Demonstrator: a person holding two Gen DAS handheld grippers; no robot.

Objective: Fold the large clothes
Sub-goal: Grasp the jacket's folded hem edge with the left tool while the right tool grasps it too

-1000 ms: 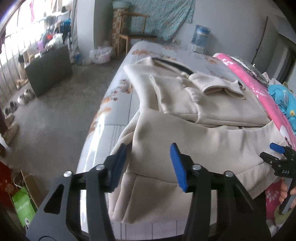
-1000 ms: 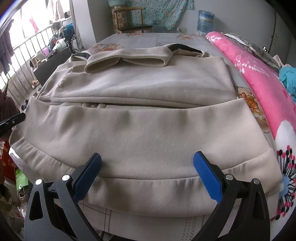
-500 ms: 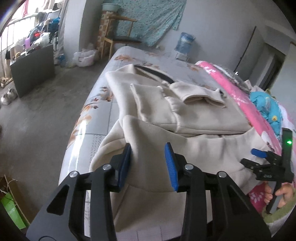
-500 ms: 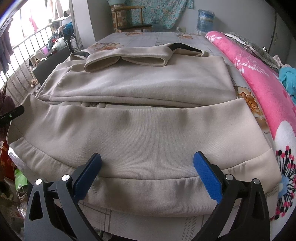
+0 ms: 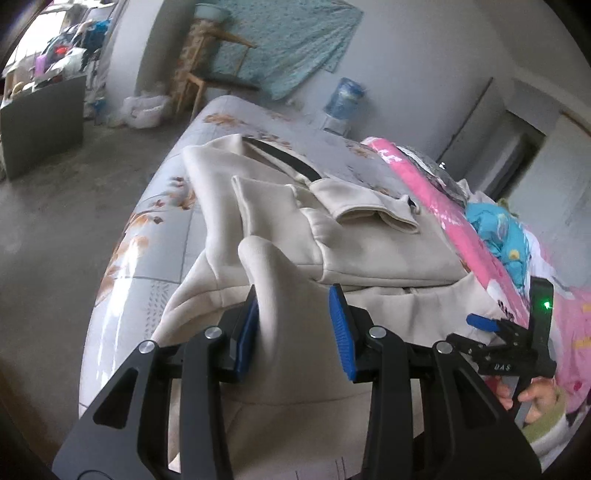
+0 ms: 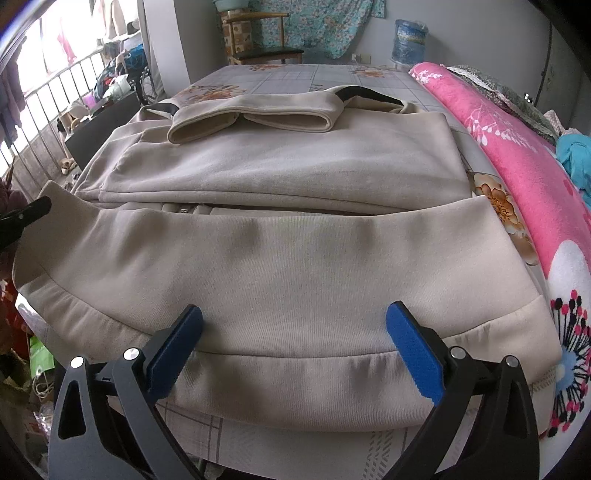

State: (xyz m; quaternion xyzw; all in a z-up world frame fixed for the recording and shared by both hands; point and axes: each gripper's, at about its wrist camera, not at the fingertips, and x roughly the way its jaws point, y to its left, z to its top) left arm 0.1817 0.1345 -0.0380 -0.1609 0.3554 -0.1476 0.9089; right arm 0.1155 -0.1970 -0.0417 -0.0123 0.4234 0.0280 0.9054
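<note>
On the bed, the garment: I see a large beige sweatshirt (image 6: pixel 295 177) lying on the flowered bed sheet (image 6: pixel 288 75), sleeves folded in across the body, hem band toward me at the near edge of the bed.
Left tool: my left gripper (image 5: pixel 293 325) has its blue pads drawn in on a raised corner of the hem; the cloth stands up as a peak between them. The left pad touches the fabric, the right pad shows a small gap, so I judge it as a pinch that is nearly complete.
Right tool: my right gripper (image 6: pixel 293 345) is spread wide over the hem band, and it holds nothing.
What changed: one second ago the left pads were wide apart above flat cloth; now they have narrowed and the corner is lifted from the sweatshirt. The right side did not move.
Meaning for the task: I think the lower fold is starting from one corner only. The right corner probably must be taken before the hem is carried up, otherwise the fold may go crooked.
Beside the sweatshirt: a pink blanket (image 6: pixel 517 147) lies just along its right side, with blue clothes (image 5: pixel 502 236) on it.
Beyond the sweatshirt: a wooden chair (image 6: pixel 266 40) and a water jug (image 6: pixel 408 35) stand past the far end of the bed.
In the way: nothing lies on the sweatshirt itself; only the pink blanket is close to its right corner.
</note>
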